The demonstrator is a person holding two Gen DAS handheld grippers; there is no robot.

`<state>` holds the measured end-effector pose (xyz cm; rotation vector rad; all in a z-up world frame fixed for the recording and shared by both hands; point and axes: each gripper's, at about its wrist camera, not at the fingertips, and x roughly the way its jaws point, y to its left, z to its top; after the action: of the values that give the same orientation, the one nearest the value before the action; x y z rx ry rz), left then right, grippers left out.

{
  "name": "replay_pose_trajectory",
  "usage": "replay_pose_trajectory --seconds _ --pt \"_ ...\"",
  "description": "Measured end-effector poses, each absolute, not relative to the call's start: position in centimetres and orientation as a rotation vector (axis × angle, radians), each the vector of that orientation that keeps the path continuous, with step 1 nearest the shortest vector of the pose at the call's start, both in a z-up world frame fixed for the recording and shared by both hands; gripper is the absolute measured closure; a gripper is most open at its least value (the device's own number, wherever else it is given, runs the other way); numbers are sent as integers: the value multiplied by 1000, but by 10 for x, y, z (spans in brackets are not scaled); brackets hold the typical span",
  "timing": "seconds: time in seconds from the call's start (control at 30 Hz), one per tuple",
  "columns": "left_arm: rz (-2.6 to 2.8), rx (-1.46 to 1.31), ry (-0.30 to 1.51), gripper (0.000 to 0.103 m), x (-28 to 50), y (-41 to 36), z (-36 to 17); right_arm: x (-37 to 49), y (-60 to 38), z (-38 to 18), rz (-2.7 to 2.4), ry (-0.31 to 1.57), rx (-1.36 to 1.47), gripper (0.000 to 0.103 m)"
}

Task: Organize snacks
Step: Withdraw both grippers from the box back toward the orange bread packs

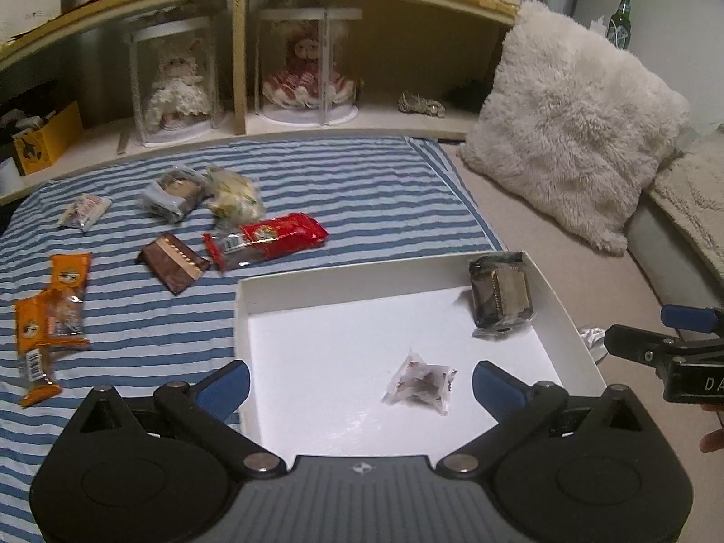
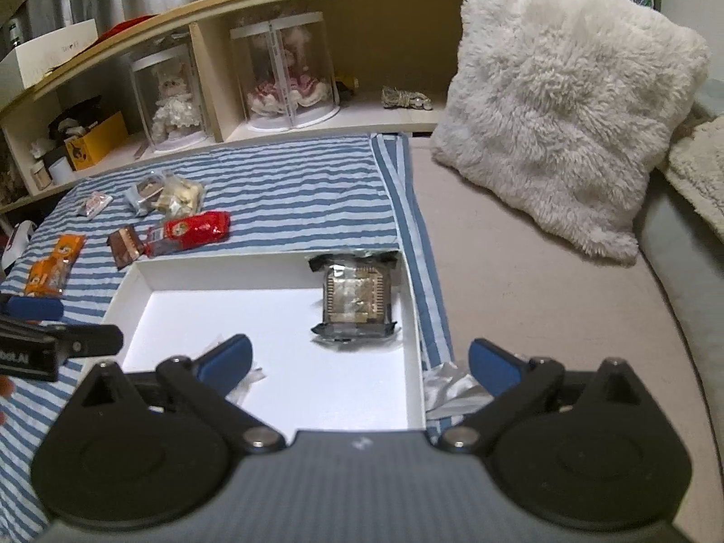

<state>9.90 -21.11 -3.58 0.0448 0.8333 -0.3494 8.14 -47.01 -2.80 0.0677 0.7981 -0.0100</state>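
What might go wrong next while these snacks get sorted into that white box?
The white box sits on soft bedding, so pressing its wall may tip it. The silver wrapper lies outside, beside the box's corner, and might be forgotten. The red packet overlaps a clear-wrapped snack, so the open left gripper may snag both.

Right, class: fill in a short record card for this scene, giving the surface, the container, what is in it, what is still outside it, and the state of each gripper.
surface: blue-and-white striped cloth
container: white box, open, on the cloth's right part
in box: dark wrapped biscuit pack at far right corner; small clear sachet near front
outside box: red packet, brown bar, orange packets, three more wrapped snacks behind
left gripper: open, over the box, holding nothing
right gripper: open, over the box's right edge, holding nothing
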Motion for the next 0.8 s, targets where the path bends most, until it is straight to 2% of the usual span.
replay_pose_trajectory --seconds 0.43,0.8 --pt "-274 3 777 0 86 -137 -15 77 -423 -2 37 758 58 0" --pt "-138 -59 769 0 91 -45 -24 100 -372 -9 88 746 73 0"
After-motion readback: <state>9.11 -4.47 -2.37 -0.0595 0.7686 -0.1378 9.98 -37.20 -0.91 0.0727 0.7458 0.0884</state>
